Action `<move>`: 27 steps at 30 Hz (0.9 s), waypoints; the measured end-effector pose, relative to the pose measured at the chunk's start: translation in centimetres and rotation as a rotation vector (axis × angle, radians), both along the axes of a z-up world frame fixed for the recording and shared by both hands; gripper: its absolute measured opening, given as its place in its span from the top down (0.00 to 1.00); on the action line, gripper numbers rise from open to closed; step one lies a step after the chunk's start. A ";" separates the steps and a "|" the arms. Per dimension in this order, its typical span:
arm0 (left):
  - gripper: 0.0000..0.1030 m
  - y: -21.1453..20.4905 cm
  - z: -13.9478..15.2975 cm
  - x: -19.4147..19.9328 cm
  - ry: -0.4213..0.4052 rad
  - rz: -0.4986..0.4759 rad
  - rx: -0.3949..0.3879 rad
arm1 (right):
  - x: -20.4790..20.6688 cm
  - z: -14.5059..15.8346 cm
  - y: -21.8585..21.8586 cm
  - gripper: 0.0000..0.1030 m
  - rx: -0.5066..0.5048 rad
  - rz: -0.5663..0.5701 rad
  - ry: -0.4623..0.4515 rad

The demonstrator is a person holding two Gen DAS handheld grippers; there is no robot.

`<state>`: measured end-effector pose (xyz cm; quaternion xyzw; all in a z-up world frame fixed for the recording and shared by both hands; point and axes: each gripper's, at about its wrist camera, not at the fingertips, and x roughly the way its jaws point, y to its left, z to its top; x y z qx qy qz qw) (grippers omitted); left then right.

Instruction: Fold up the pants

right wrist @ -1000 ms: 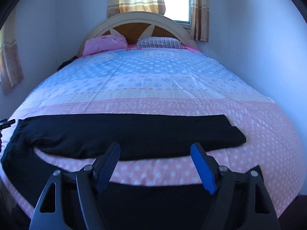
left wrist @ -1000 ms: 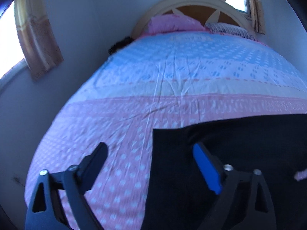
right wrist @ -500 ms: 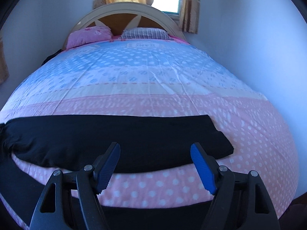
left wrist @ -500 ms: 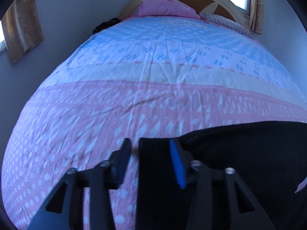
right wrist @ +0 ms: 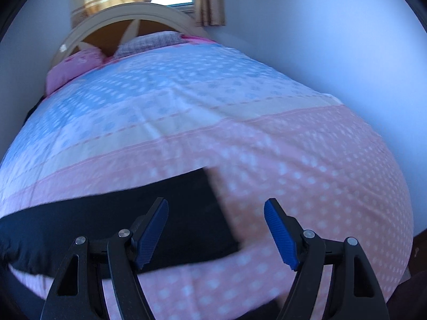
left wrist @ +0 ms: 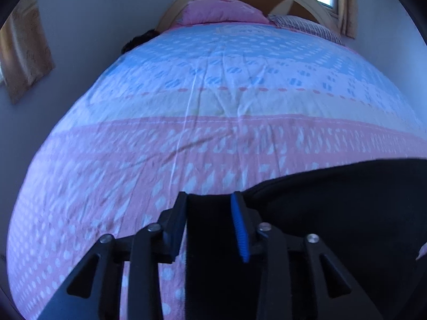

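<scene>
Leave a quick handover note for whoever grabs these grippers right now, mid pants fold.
Left gripper: jaws pinched on the corner of the black pants at their left end.
Right gripper: jaws wide open, holding nothing, low over the pants' right end.
Pants lie as a long strip across the pink end of the bedspread.
Done: left end gripped.
Left: grip the right end, then probably bring one end over to the other and flatten.

matt black cloth pants (left wrist: 333, 213)
</scene>
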<state>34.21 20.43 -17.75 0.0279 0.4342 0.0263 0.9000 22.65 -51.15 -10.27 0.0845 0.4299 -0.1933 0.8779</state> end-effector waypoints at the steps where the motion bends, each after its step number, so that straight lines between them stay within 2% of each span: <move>1: 0.77 -0.2 0.0 0.0 -0.002 -0.006 0.018 | 0.5 -0.1 -1.3 0.27 0.003 -0.021 0.006; 2: 0.82 -0.2 0.0 0.1 -0.002 -0.008 0.027 | 0.8 -0.2 -2.1 0.27 0.009 -0.032 0.009; 5: 0.82 0.1 -0.1 0.4 0.006 -0.011 0.021 | 2.3 -0.6 -4.9 0.27 0.052 -0.060 0.017; 8: 0.82 0.0 -0.2 0.7 0.007 -0.006 0.027 | 4.2 -1.5 -6.4 0.27 0.146 -0.040 0.034; 11: 0.80 -0.4 -0.3 0.9 0.007 0.001 0.049 | 6.0 -2.5 -5.9 0.27 0.200 0.022 0.067; 18: 0.78 -0.7 -0.5 1.1 0.019 0.008 0.077 | 8.8 -5.5 -3.7 0.27 0.251 0.102 0.160; 19: 0.78 -0.7 -0.5 1.1 0.019 0.006 0.082 | 8.9 -5.7 -3.4 0.29 0.249 0.110 0.167; 20: 0.79 -0.8 -0.5 1.0 0.017 -0.002 0.092 | 9.0 -5.9 -2.9 0.36 0.236 0.124 0.176; 21: 0.79 -0.9 -0.5 0.9 0.014 -0.014 0.101 | 9.2 -6.0 -2.5 0.65 0.233 0.142 0.186; 22: 0.80 -0.8 -0.5 0.9 0.013 -0.034 0.104 | 9.4 -6.1 -2.2 0.83 0.225 0.158 0.200; 23: 0.84 -0.6 -0.3 1.1 0.017 -0.039 0.089 | 9.4 -6.0 -2.0 0.83 0.207 0.164 0.203; 24: 0.87 -0.2 -0.2 1.1 0.020 -0.047 0.057 | 9.4 -6.0 -2.0 0.89 0.202 0.168 0.202; 27: 0.88 1.2 0.6 1.2 0.008 -0.037 -0.042 | 8.9 -5.0 -1.4 0.91 0.156 0.182 0.176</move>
